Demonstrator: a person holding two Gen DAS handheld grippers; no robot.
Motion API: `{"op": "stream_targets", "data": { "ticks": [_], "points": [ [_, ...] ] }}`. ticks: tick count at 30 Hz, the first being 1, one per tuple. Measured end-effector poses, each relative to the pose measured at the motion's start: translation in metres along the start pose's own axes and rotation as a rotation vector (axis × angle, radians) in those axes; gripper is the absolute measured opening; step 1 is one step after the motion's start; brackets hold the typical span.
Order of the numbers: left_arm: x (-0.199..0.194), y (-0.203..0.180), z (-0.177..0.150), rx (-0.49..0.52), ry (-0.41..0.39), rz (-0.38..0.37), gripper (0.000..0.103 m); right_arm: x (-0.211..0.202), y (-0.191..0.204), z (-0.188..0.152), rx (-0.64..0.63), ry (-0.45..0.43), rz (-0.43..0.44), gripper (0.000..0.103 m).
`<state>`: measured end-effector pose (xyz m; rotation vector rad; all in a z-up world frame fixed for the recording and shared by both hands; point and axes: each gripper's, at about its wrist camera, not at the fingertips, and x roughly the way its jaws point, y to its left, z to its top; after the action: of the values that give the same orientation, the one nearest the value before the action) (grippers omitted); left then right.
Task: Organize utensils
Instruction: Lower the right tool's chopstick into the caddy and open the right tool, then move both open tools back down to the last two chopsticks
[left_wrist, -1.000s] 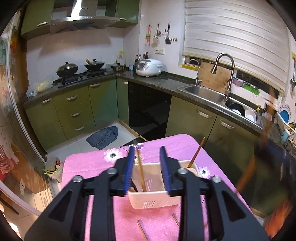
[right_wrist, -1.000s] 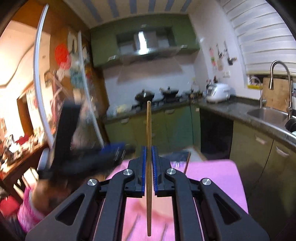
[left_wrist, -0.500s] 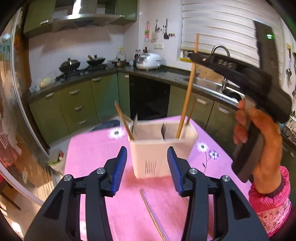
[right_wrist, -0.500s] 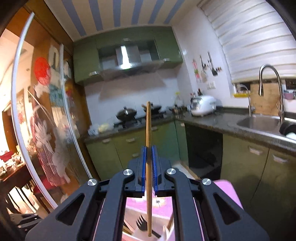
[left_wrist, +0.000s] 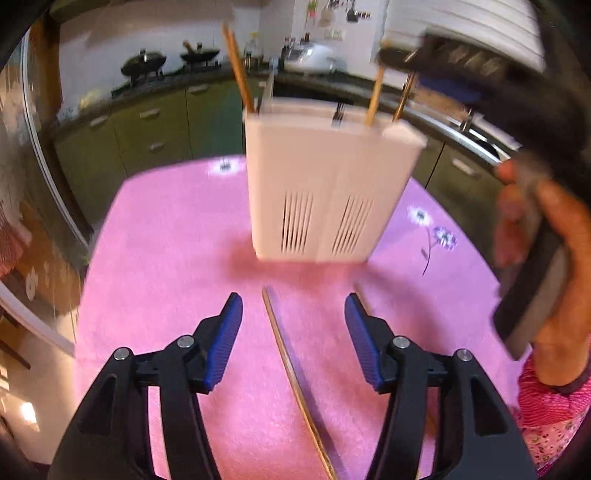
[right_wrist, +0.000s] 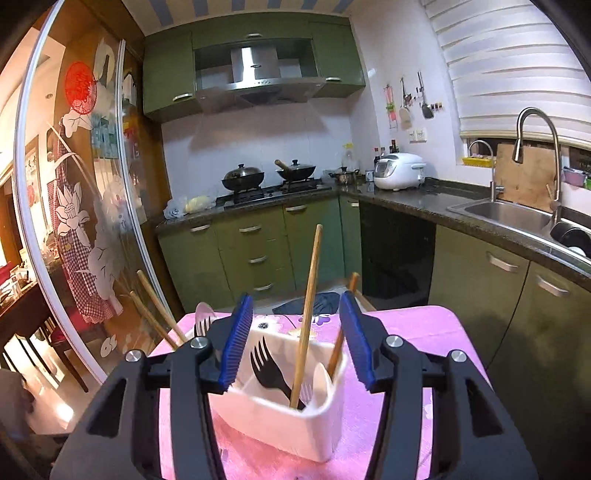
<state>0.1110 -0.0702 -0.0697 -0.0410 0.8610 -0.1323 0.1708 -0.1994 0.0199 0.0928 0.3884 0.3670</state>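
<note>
A white utensil holder stands on the pink tablecloth; it also shows in the right wrist view. A wooden chopstick stands free in it between my open right gripper's jaws, beside a black fork and another chopstick. Two more chopsticks lean out at its left. My left gripper is open low over a loose chopstick lying on the cloth. My right gripper appears blurred above the holder in the left wrist view.
Green kitchen cabinets, a stove with woks, a rice cooker and a sink with a tap line the walls behind the table. A glass sliding door stands to the left. Another chopstick lies partly hidden by my left gripper's right finger.
My right gripper opened and let go of the chopstick, which now stands in the holder. My left gripper dropped lower toward the cloth and widened over the loose chopstick.
</note>
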Motion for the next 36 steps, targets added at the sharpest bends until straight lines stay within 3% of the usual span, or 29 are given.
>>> {"op": "stream_targets", "data": {
  "ticks": [5, 12, 21, 24, 26, 29, 31, 36],
  "points": [
    [0.022, 0.000, -0.018, -0.009, 0.084, 0.007, 0.056, -0.050, -0.005, -0.024, 0.009, -0.027, -0.015, 0.053],
    [0.048, -0.002, -0.029, -0.026, 0.152, 0.020, 0.055, -0.100, -0.031, -0.082, 0.083, 0.069, -0.043, 0.055],
    [0.064, -0.010, -0.036, -0.045, 0.161, 0.111, 0.054, -0.108, -0.059, -0.118, 0.156, 0.166, -0.059, 0.060],
    [0.062, -0.012, -0.038, -0.043, 0.135, 0.135, 0.038, -0.095, -0.050, -0.123, 0.116, 0.228, -0.048, 0.067],
    [0.061, -0.014, -0.038, -0.038, 0.131, 0.136, 0.024, -0.087, -0.042, -0.130, 0.092, 0.261, -0.049, 0.067],
    [0.061, -0.014, -0.038, -0.027, 0.124, 0.138, 0.012, -0.076, -0.028, -0.145, 0.050, 0.321, -0.050, 0.066],
    [0.060, -0.014, -0.039, -0.022, 0.119, 0.130, 0.007, -0.068, -0.017, -0.151, 0.024, 0.369, -0.039, 0.063],
    [0.055, -0.005, -0.044, -0.035, 0.122, 0.089, 0.006, -0.051, 0.002, -0.161, -0.025, 0.443, -0.030, 0.063]
  ]
}}
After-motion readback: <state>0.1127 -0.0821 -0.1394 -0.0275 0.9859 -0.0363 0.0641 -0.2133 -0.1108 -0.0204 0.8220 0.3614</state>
